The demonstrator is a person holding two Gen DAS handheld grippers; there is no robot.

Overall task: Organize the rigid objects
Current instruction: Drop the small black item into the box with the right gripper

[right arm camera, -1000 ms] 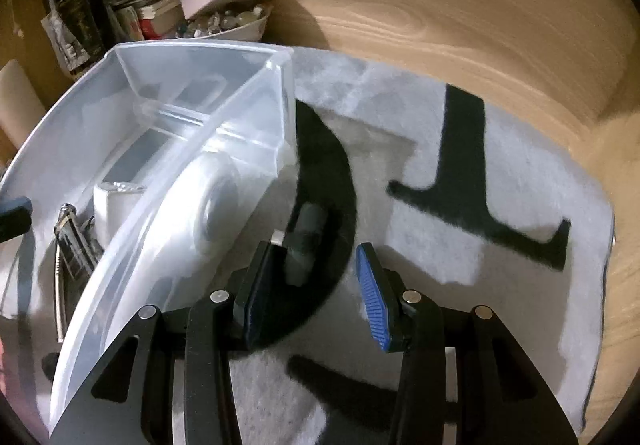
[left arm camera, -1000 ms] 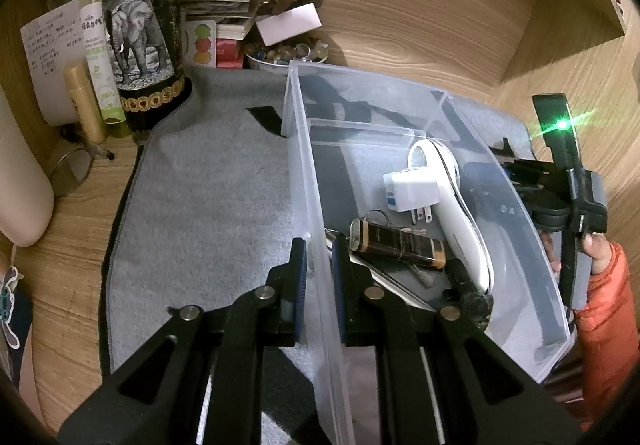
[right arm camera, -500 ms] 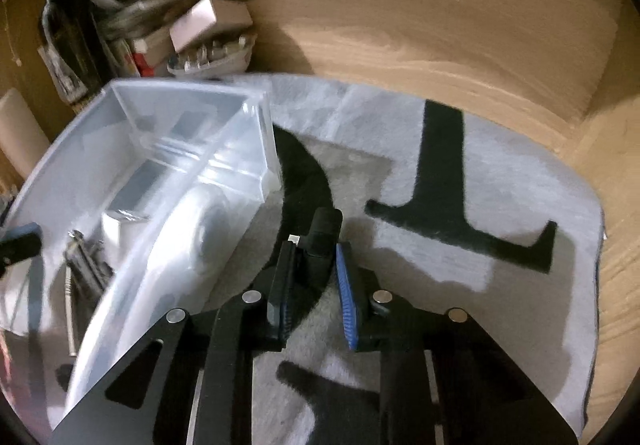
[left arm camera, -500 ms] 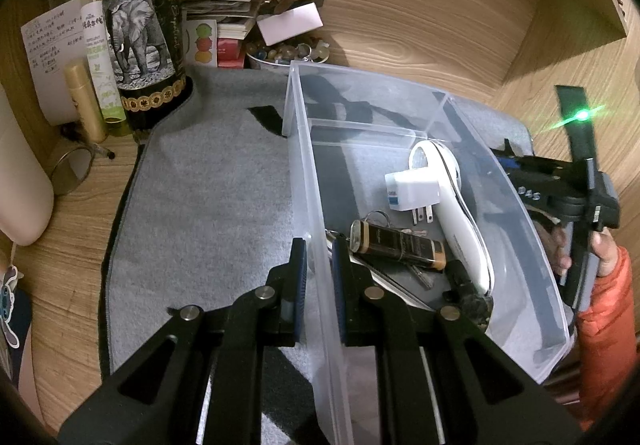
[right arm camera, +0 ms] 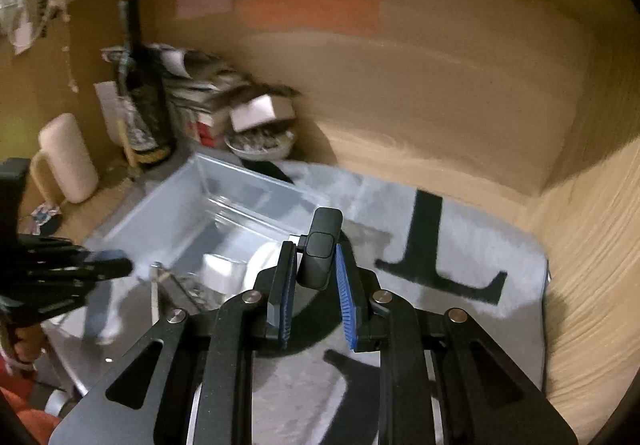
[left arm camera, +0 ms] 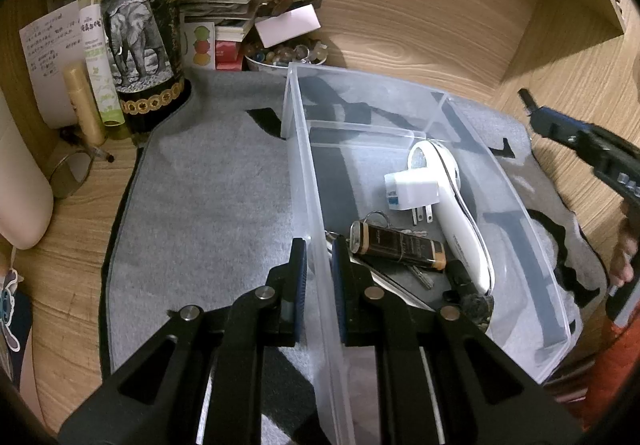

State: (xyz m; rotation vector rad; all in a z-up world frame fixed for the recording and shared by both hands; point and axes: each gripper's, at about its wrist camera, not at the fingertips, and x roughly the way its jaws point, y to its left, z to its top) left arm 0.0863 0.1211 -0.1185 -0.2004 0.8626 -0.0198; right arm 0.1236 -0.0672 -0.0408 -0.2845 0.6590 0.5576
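A clear plastic bin (left arm camera: 316,245) stands on the grey mat. My left gripper (left arm camera: 319,251) is shut on the bin's left wall. Inside the bin lie a white handheld device (left arm camera: 452,213), a white plug adapter (left arm camera: 412,191), a black and gold lighter (left arm camera: 400,247) and keys. My right gripper (right arm camera: 314,265) is shut on a small black rectangular device (right arm camera: 322,251) and holds it in the air above the mat, right of the bin (right arm camera: 224,201). The right gripper also shows in the left wrist view (left arm camera: 580,141) at the far right.
A dark bottle with an elephant label (left arm camera: 140,37), tubes, papers, a stack of books and a bowl of small stones (left arm camera: 280,55) crowd the back left. Wooden walls close the back and right. A cream object (left arm camera: 20,185) lies at the left.
My right gripper closed on the small black device on the mat and lifted it up and back. My left gripper stayed shut on the bin wall.
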